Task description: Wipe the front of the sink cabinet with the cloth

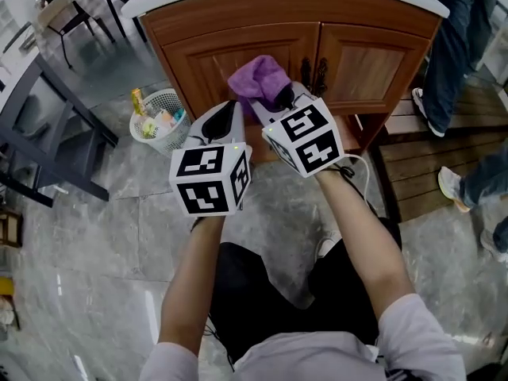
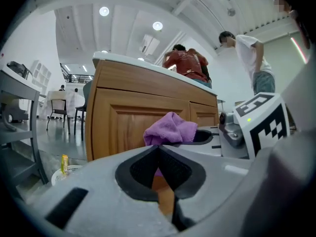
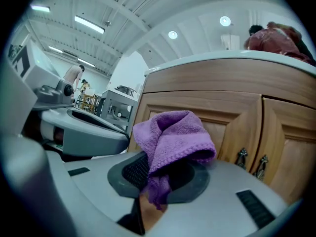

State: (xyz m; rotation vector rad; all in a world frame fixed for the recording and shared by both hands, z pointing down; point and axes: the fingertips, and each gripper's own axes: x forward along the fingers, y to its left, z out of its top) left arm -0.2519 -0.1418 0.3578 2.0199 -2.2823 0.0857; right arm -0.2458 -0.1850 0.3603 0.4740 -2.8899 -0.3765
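Both forearms (image 1: 198, 276) reach forward side by side toward the brown wooden sink cabinet (image 1: 238, 22). The right gripper (image 1: 274, 101) has its jaws pressed together on a crumpled purple cloth (image 1: 258, 78). The cloth sticks out lengthwise past the tips, toward the inner edge of the left cabinet door (image 1: 208, 62); I cannot tell if it touches the wood. The left gripper (image 1: 230, 109) has its jaws closed on nothing.

Reaching forward with bare forearms (image 1: 357, 236) side by side; holding grey, marker-cubed left gripper (image 1: 228, 111) pinched together and empty, matching right gripper (image 1: 279, 100) clamped on purple terry cloth (image 1: 258, 78).
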